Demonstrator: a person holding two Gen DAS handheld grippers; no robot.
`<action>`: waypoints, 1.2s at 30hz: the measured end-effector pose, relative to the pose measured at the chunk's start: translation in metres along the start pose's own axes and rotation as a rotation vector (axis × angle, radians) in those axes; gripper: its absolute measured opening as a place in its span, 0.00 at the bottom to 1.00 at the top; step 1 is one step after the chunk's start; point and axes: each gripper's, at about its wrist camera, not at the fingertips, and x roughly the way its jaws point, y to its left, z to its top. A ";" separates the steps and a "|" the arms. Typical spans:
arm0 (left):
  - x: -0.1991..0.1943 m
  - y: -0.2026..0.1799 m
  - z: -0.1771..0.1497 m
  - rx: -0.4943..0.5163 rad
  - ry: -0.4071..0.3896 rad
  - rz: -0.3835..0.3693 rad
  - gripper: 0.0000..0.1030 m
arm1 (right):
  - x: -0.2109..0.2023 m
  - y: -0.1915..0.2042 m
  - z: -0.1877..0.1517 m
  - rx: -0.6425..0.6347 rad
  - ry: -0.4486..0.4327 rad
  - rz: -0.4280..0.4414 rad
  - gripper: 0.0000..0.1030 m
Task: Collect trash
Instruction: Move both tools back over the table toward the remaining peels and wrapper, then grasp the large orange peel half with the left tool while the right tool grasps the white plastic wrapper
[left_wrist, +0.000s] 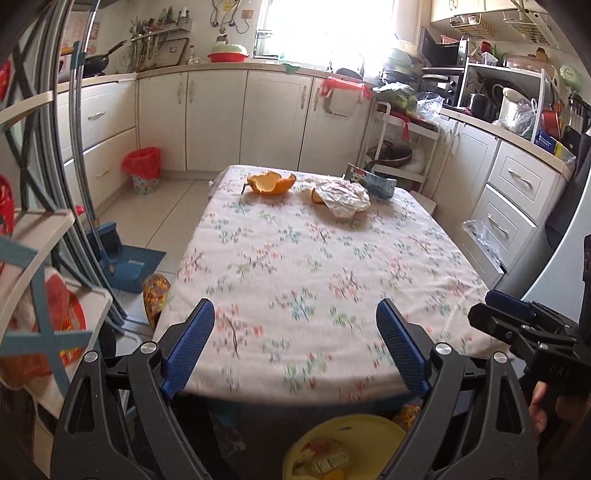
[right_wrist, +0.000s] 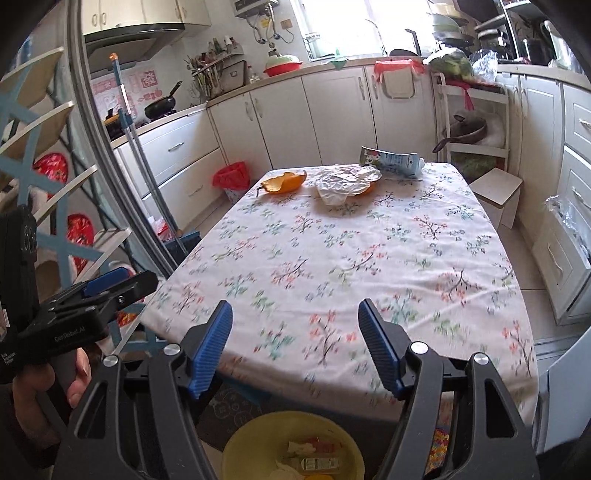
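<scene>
Tablecloth (left_wrist: 314, 280) near half bare, trash far edge

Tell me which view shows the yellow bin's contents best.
The right wrist view: the yellow bin sits centred between the jaws, with a small carton and scraps visible inside. The left wrist view shows the bin too, but the near jaw hides its right side.

Table (right_wrist: 369, 240) at centre, cabinets (right_wrist: 325, 118) behind and along both sides. At table's far end, left to right: peel (right_wrist: 282, 182), crumpled wrapper (right_wrist: 341, 184) lying over a second peel piece, carton (right_wrist: 391, 162) on its side furthest back. Near half of table bare. Below near edge, on floor: basin (right_wrist: 258, 432) with scraps inside. Lined bin (right_wrist: 232, 179) on floor, beyond table's far left corner, against cabinets. Stool (right_wrist: 496, 192) beside far right corner.
</scene>
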 end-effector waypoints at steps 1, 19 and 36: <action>0.009 0.002 0.008 0.005 -0.004 0.004 0.83 | 0.007 -0.006 0.008 0.008 0.006 0.000 0.66; 0.203 0.067 0.136 -0.121 0.036 0.080 0.83 | 0.159 -0.095 0.105 0.364 0.129 0.102 0.65; 0.347 0.066 0.185 -0.095 0.191 0.069 0.51 | 0.226 -0.134 0.120 0.617 0.174 0.245 0.12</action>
